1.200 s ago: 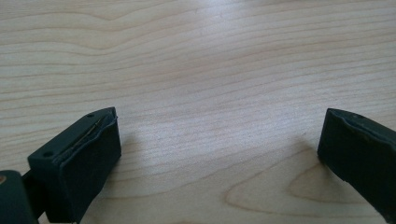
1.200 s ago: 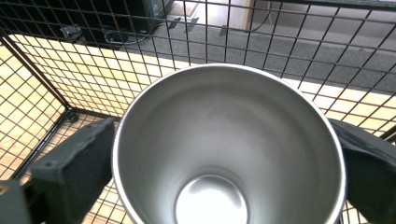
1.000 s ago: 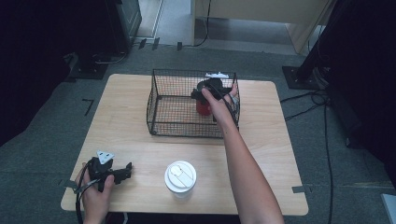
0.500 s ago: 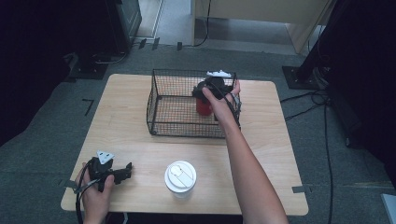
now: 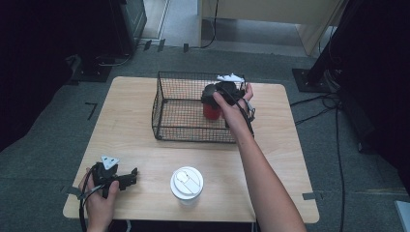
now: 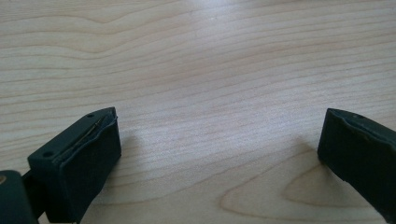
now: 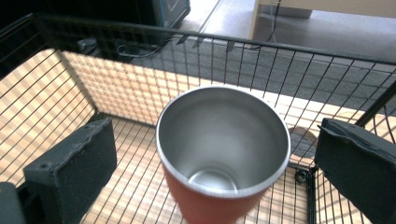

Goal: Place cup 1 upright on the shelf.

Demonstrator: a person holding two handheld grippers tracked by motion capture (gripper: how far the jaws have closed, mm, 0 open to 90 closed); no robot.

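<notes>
Two open grippers, left (image 5: 126,177) on the wooden table (image 5: 130,116), right (image 7: 219,163) astride a red cup (image 7: 223,154) in the basket (image 5: 167,104), grey carpet around.

White lidded paper cup (image 5: 186,183) standing near my edge of the wooden surface (image 5: 130,125), grey carpet floor (image 5: 43,145), black cables (image 5: 333,104) trailing beside it

The table (image 5: 145,125) is lit evenly from above while the room toward nine and three o'clock is swallowed in near-black. A pale sheen is laid across the wood grain (image 6: 205,140) in the left gripper view, and soft shadows are cast beside both jaws. Bright glare is thrown off the steel rim of the tumbler (image 7: 223,140), and sunlit stripes are seen through the basket (image 7: 107,84) mesh. The near jaws are rendered soft, and slight blur is carried throughout.
</notes>
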